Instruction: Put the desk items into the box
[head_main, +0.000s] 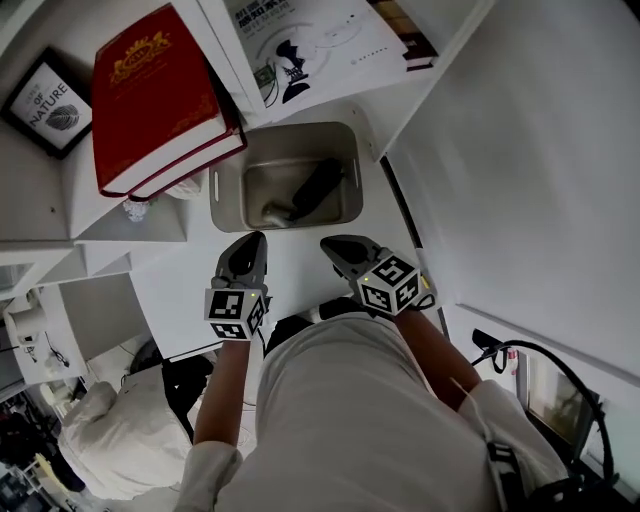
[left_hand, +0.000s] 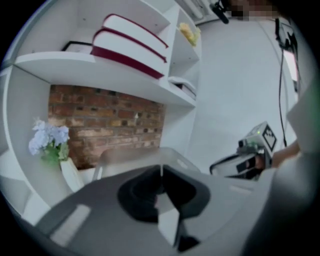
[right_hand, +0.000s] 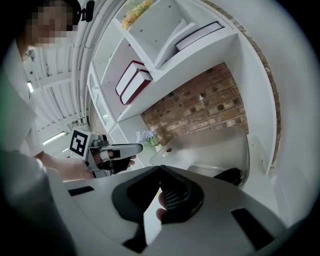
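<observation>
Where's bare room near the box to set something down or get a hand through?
Free: the desk between box front and left gripper and right gripper; box's back-left floor looks bare. Crowded: black item across the box's right side, vase tucked under the shelf at its left.

Grey box (head_main: 300, 138) on white desk (head_main: 296, 276)

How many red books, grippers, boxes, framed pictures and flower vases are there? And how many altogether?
Red books: 2
Grippers: 2, the left gripper and the right gripper
Box: 1
Framed picture: 1
Vase of flowers: 1
Total: 7
</observation>
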